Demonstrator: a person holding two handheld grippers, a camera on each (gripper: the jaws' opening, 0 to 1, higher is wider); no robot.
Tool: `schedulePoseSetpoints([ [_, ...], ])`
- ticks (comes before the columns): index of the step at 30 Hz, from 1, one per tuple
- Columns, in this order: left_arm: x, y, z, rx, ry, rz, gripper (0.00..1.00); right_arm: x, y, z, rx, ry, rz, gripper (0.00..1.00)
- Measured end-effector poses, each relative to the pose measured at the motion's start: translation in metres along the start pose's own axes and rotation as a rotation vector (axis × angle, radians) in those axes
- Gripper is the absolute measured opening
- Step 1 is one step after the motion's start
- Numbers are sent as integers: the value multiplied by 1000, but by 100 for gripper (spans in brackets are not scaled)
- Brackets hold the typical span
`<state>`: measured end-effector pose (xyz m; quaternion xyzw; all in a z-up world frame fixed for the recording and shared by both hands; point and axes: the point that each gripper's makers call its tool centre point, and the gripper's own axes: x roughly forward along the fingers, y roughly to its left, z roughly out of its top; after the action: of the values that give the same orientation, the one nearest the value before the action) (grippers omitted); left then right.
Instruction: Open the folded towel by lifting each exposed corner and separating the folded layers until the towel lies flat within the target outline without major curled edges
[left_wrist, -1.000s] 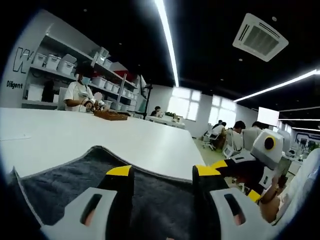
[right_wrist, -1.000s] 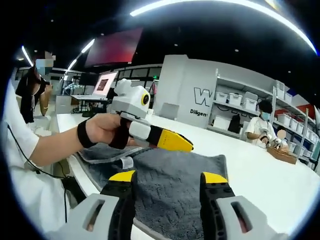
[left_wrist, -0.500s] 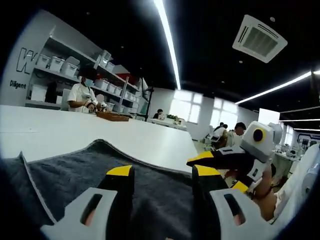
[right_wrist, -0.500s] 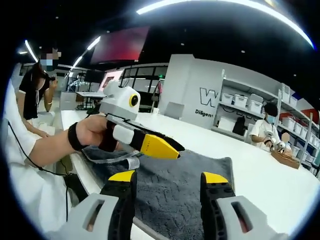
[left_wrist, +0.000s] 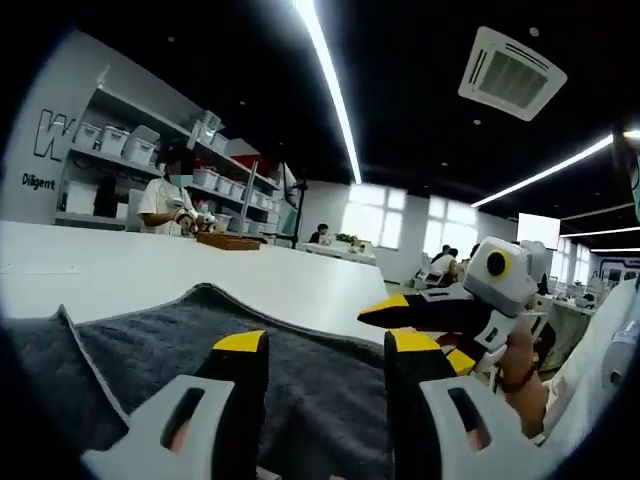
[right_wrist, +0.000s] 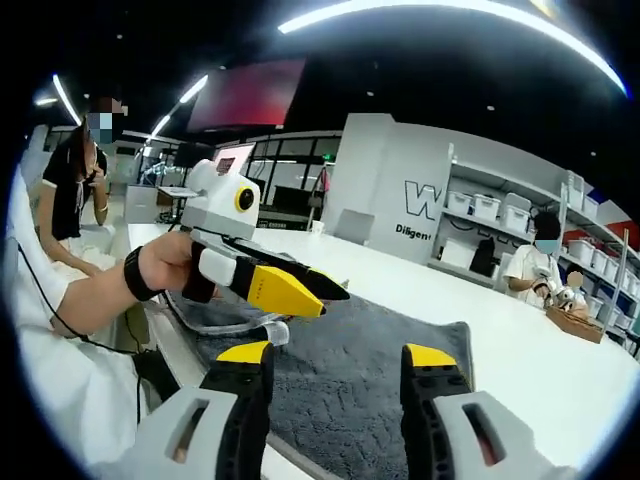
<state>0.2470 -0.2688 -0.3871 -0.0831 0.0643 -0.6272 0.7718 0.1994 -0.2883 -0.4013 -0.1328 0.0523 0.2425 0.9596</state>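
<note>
A dark grey towel (left_wrist: 150, 345) lies on the white table (left_wrist: 150, 270), with a light-hemmed edge raised at its left. My left gripper (left_wrist: 327, 345) hovers low over the towel, jaws apart with only cloth beneath them. From the right comes the right gripper (left_wrist: 366, 314), its yellow tips above the towel's near edge. In the right gripper view the towel (right_wrist: 350, 350) spreads ahead of my right gripper (right_wrist: 337, 355), which is open and holds nothing. A hand holds the left gripper (right_wrist: 322, 296) just above the towel's left part, near a curled hem (right_wrist: 240, 328).
The table (right_wrist: 520, 350) runs far back to shelves of white bins (left_wrist: 120, 145). A person (left_wrist: 165, 200) works there beside a wooden tray (left_wrist: 225, 240). Another person (right_wrist: 75, 190) stands at the left. The table's near edge (right_wrist: 180, 350) runs along the towel.
In the left gripper view the right gripper has come further left and a little higher. In the right gripper view the left gripper has shifted left and lower over the towel. Both stay open.
</note>
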Motion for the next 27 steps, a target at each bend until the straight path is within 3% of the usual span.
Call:
schedulePoseSetpoints([
  [27,-52,-17,1,51,-43,40,45,-1,16,17,23,-76,52,48],
])
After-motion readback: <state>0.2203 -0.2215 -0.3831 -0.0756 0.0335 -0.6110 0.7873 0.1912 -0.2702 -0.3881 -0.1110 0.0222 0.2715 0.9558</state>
